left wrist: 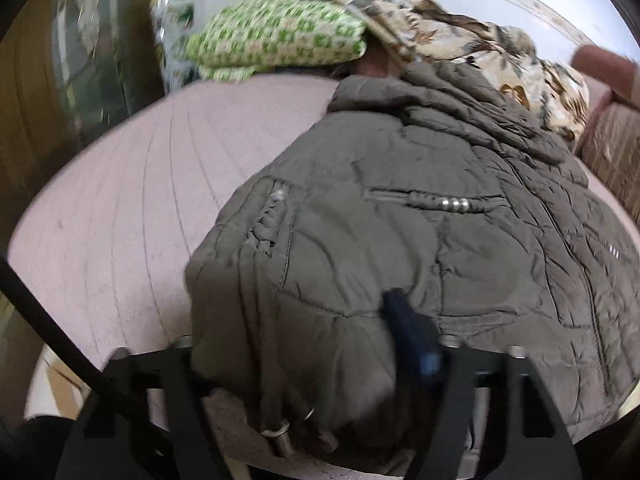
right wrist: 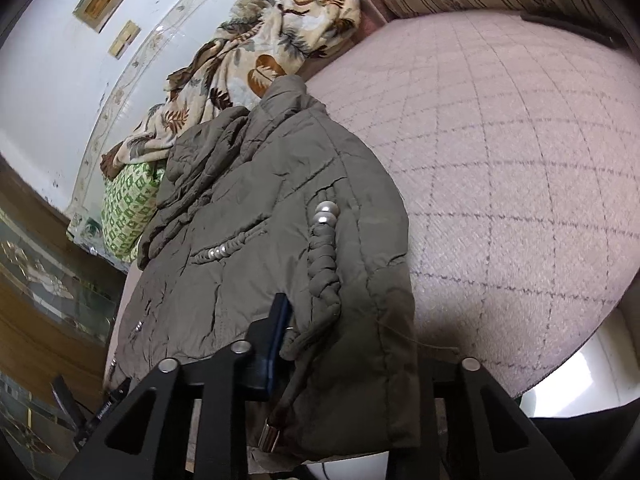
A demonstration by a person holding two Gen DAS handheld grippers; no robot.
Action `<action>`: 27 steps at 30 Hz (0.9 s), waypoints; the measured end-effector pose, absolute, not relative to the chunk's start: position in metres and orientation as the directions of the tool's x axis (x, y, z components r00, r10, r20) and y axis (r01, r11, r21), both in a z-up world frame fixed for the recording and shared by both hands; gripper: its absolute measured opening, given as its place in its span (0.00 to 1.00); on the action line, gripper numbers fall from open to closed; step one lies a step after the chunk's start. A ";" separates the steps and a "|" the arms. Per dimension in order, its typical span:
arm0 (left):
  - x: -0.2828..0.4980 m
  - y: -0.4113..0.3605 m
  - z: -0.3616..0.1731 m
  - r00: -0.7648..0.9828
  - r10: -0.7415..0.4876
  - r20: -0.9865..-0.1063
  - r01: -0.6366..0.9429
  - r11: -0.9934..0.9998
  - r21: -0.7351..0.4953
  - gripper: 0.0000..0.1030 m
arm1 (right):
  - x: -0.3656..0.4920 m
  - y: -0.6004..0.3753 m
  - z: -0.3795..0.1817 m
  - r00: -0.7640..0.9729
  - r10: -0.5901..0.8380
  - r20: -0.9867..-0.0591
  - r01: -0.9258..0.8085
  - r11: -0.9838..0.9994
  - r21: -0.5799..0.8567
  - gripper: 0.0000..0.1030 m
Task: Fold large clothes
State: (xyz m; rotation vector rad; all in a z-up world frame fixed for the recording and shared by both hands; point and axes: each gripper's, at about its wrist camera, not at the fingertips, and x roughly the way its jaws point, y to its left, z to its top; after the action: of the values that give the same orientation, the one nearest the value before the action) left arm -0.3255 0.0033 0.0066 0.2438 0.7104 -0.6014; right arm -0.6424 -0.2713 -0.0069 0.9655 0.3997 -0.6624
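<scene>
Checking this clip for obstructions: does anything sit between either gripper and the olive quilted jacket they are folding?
Nothing visible does. The left gripper and right gripper each already have the jacket's near hem between their fingers. The floral blanket and green checked cloth lie beyond its collar end, away from both grippers.

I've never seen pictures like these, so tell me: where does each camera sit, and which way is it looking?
Left wrist: on the left gripper, looking down along its fingers at the jacket on the bed; jacket hem between the fingers.
Right wrist: on the right gripper, facing the same jacket; its fingers straddle the hem.
Shared: jacket, bed, leaf blanket, green cloth.
</scene>
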 end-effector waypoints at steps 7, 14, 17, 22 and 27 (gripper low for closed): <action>-0.334 -0.001 0.010 0.641 -0.421 -0.642 0.605 0.792 0.085 0.43 | -0.634 -0.262 0.006 0.703 -0.377 -0.603 0.706 0.472 0.528 0.25; -0.341 -0.008 0.007 0.682 -0.382 -0.624 0.591 0.791 0.162 0.44 | -0.629 -0.259 0.007 0.672 -0.391 -0.629 0.730 0.492 0.474 0.25; -0.341 -0.009 0.007 0.685 -0.376 -0.624 0.588 0.790 0.170 0.44 | -0.627 -0.258 0.007 0.657 -0.398 -0.640 0.740 0.502 0.448 0.26; -0.343 -0.009 0.008 0.688 -0.379 -0.619 0.593 0.785 0.179 0.38 | -0.624 -0.253 0.009 0.642 -0.418 -0.643 0.749 0.520 0.411 0.25; -0.344 -0.009 0.011 0.690 -0.390 -0.610 0.599 0.781 0.179 0.29 | -0.623 -0.251 0.012 0.644 -0.431 -0.632 0.748 0.528 0.402 0.24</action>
State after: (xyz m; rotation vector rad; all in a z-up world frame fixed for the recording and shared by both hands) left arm -0.3443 -0.0088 0.0108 0.3832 0.5838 -0.5683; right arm -0.6234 -0.2512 0.0117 0.7112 0.4975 -0.7401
